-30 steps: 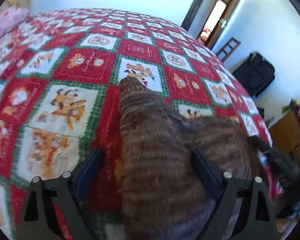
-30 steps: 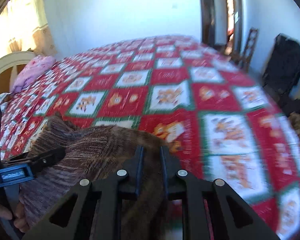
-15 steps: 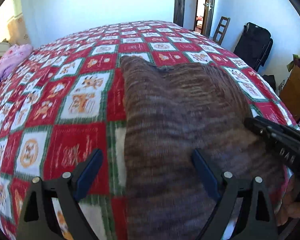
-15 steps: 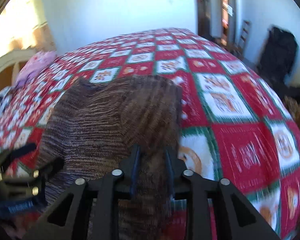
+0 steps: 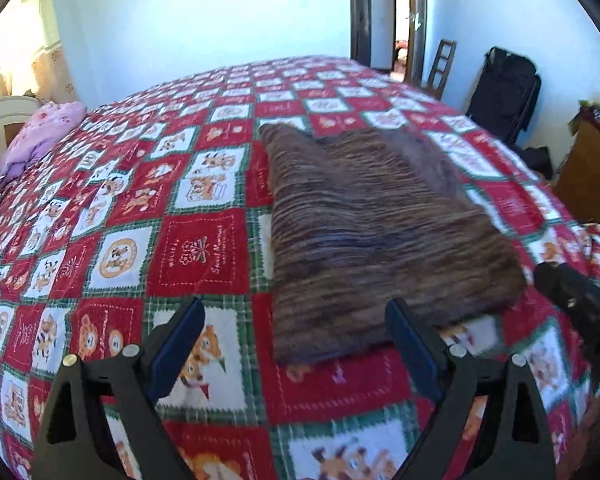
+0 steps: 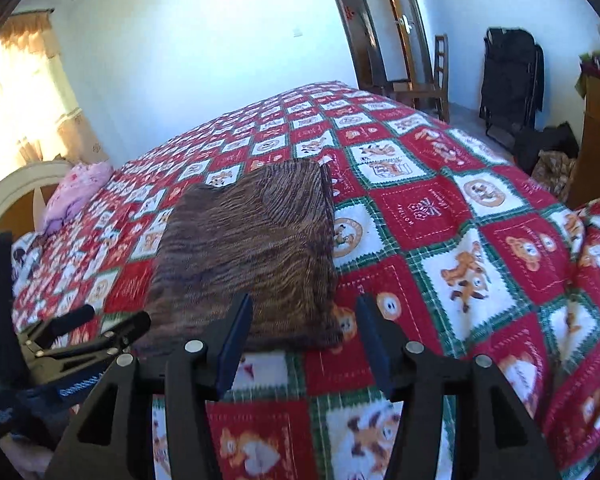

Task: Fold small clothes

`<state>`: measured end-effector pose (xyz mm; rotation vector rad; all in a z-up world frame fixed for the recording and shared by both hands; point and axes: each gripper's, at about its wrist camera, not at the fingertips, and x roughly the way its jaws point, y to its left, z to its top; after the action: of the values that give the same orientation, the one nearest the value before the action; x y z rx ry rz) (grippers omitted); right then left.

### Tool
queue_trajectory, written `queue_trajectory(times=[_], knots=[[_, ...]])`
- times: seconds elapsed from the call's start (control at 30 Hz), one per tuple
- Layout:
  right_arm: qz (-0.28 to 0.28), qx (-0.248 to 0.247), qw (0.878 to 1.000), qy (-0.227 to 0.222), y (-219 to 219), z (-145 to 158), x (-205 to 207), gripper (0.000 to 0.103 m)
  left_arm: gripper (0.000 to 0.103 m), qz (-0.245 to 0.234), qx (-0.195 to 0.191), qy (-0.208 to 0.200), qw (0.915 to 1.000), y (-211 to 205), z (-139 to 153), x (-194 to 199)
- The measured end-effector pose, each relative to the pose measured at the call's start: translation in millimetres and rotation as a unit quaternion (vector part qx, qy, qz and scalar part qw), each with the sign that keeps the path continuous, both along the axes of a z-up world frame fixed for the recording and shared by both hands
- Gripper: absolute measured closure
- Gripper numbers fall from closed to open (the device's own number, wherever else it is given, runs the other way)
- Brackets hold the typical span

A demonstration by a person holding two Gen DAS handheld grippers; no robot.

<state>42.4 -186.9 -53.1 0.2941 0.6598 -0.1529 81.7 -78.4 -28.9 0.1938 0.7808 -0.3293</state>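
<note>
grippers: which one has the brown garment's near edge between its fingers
Neither grips it; both are open. The right gripper frames the brown knit garment, whereas the left gripper mostly frames quilt.

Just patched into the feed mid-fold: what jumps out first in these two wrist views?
The brown striped knit garment lies flat on the red, white and green patchwork bedspread, just ahead of both grippers. The left gripper and the right gripper are both open with nothing between the pads; the right one's jaws have just been opening. A pink bundle sits at the far left by the headboard.
</note>
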Motion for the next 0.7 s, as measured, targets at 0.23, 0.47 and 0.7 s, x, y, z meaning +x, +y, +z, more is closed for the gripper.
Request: queue_trajectory(times=[0.23, 0.47, 0.7], knots=[[0.011, -0.032, 0.999, -0.015, 18.6, 14.8, -23.2, 0.038, 0.004, 0.019, -0.011, -0.007, 0.9997, 16.0, 12.0, -21.2], [0.023, -0.091, 0.995, -0.03, 45.1, 26.0, -49.3, 0.03, 0.004, 0.044, -0.021, -0.018, 0.9987, 32.2, 13.5, -40.1], [0.022, -0.113, 0.991, -0.062, 64.7, 48.9, -61.2, 0.029, 0.004, 0.062, -0.03, -0.052, 0.9962, 50.6, 33.5, -61.0]])
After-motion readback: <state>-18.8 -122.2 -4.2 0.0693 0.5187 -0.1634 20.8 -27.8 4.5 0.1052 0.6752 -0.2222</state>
